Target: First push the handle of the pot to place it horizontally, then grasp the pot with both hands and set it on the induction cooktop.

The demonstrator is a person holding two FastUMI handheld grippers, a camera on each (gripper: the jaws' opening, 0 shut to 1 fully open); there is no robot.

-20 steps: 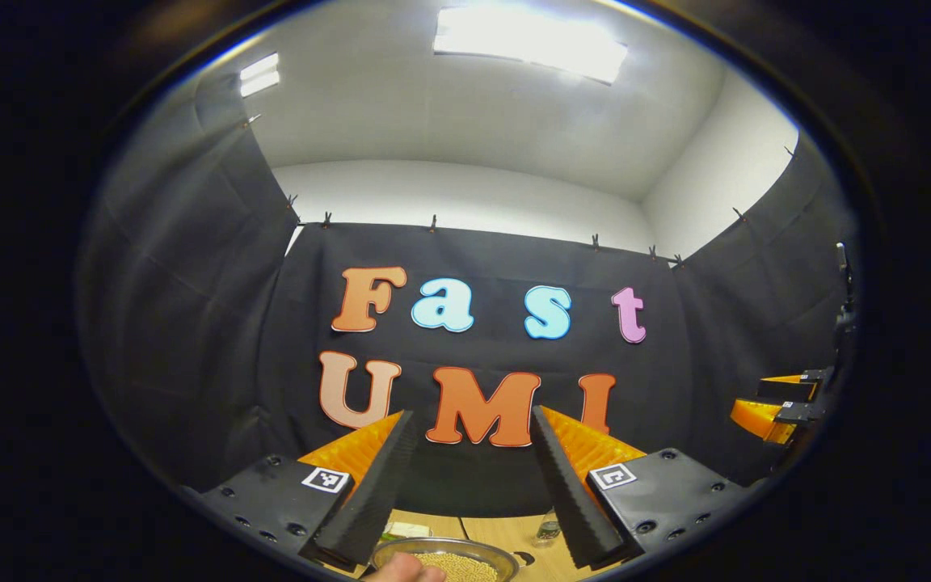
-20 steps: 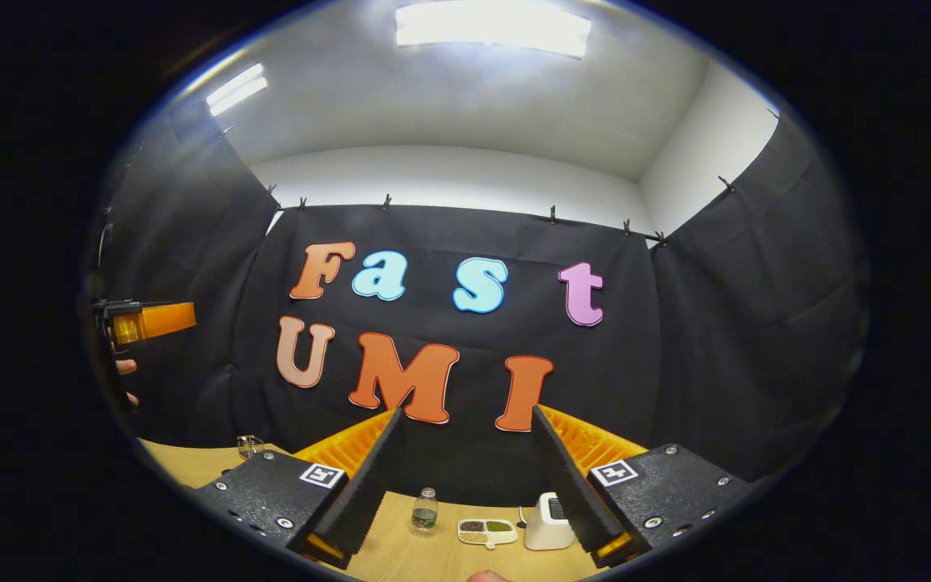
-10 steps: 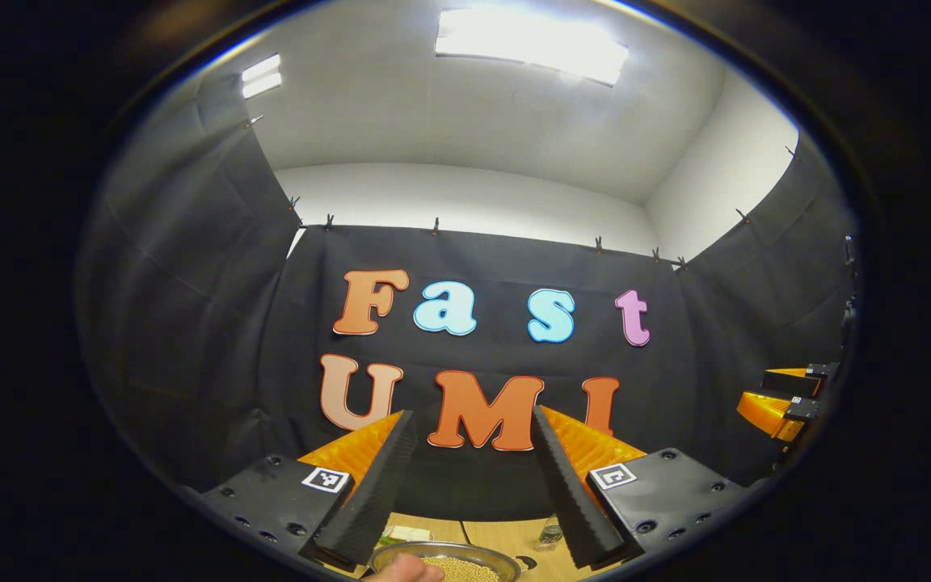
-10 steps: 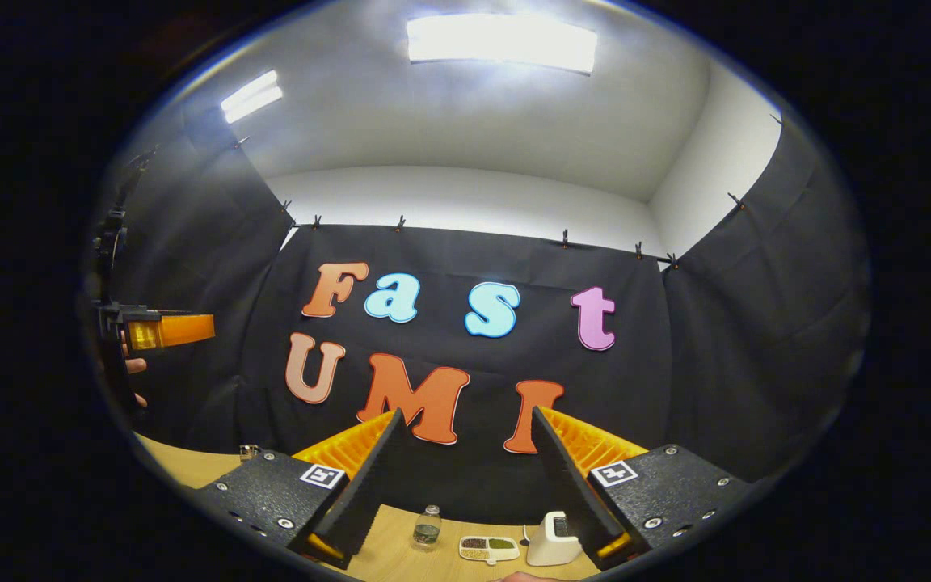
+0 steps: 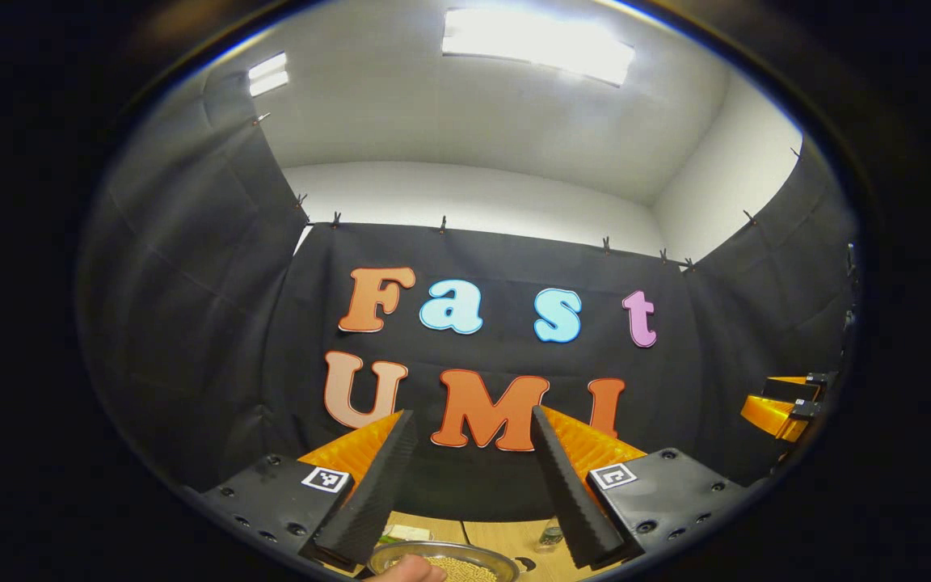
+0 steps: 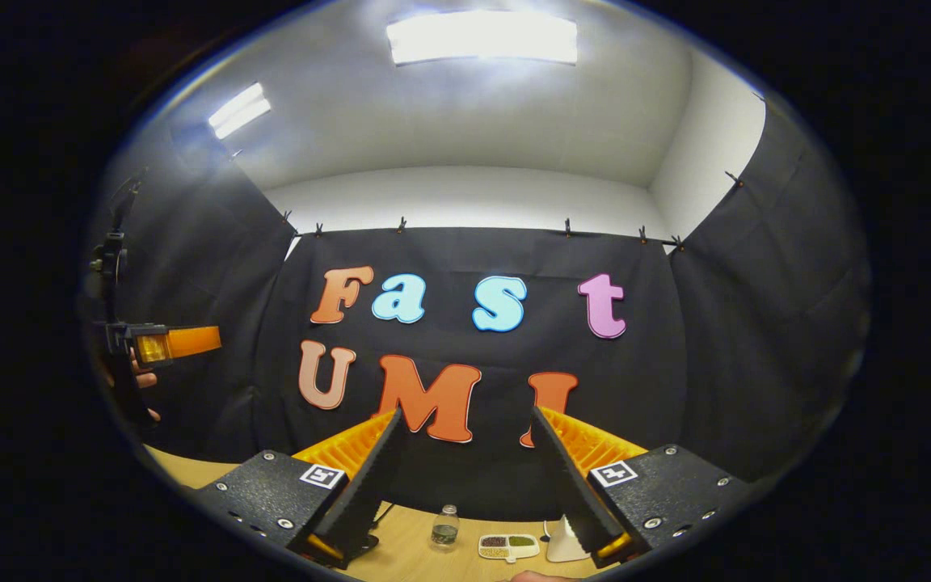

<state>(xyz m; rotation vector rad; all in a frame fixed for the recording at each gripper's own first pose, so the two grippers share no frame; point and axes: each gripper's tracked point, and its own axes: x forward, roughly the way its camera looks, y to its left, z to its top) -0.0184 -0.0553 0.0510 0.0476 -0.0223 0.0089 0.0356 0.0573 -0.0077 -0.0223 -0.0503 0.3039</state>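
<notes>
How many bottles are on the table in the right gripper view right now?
1. A small bottle stands on the wooden table by the back wall, left of the compartment dish. Others may be hidden behind the right gripper.

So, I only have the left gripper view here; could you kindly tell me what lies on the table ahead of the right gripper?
Observer: A small divided dish holding grains of different colours lies on the wooden table, just right of a small upright bottle.
Operator: Thank you. Is anything standing next to that dish?
Observer: A white appliance stands just right of it, partly hidden behind one of the right gripper's fingers.
Operator: And are that gripper's fingers open?
Observer: Yes, they are spread apart with nothing between them.
</notes>
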